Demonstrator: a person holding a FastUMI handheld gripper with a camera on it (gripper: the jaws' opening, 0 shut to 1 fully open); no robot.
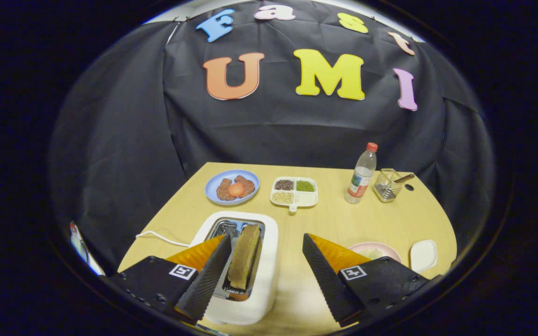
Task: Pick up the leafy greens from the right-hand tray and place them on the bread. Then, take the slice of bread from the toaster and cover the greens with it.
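Note:
A white toaster stands on the wooden table just under my fingers. One brown slice of bread stands upright in its right slot, sticking out above the top. My gripper is open, with the slice between its fingers: close beside the left fingertip, far from the right one. Neither finger touches the bread. Right of the toaster, a pink plate peeks out behind the right finger with something pale green on it, mostly hidden. A small white tray lies just right of that plate.
Beyond the toaster sit a blue plate with brown patties and an egg yolk, and a white divided dish of grains. Farther right stand a plastic bottle and a wire basket. The toaster's white cable runs left.

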